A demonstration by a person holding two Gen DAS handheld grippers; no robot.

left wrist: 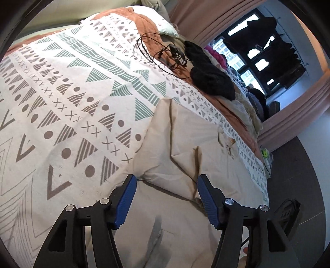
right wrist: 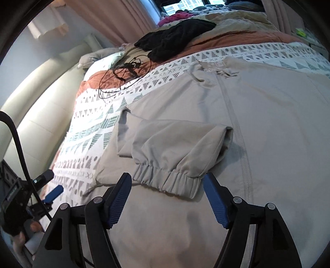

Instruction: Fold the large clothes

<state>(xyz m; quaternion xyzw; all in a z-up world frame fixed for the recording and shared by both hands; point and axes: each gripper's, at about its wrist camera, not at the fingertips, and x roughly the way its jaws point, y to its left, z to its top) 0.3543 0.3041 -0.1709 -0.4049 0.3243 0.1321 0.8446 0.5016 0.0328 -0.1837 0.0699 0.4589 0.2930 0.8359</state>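
Jacket [right wrist: 268, 123], beige, zip-front, lay flat on the patterned bedspread [left wrist: 72, 92], near the bed's foot edge w/ its collar toward the far side. One sleeve [right wrist: 175, 144] was folded back across the jacket's front, elastic cuff [right wrist: 167, 181] pointing at me. I had the right gripper [right wrist: 167, 185] just above that cuff, jaws spread wide, nothing pinched. My left gripper [left wrist: 167, 185] sat over the jacket's creased edge, jaws also spread, gripping nothing; in the right wrist view it showed at the bed's left edge. Further across the bed: a black knit garment [left wrist: 210, 74], a tangle of black cable [left wrist: 165, 53] beside it, and a rust-coloured quilt [right wrist: 226, 39] under both. Pink curtains [left wrist: 206, 18] framed the window [left wrist: 257, 55].
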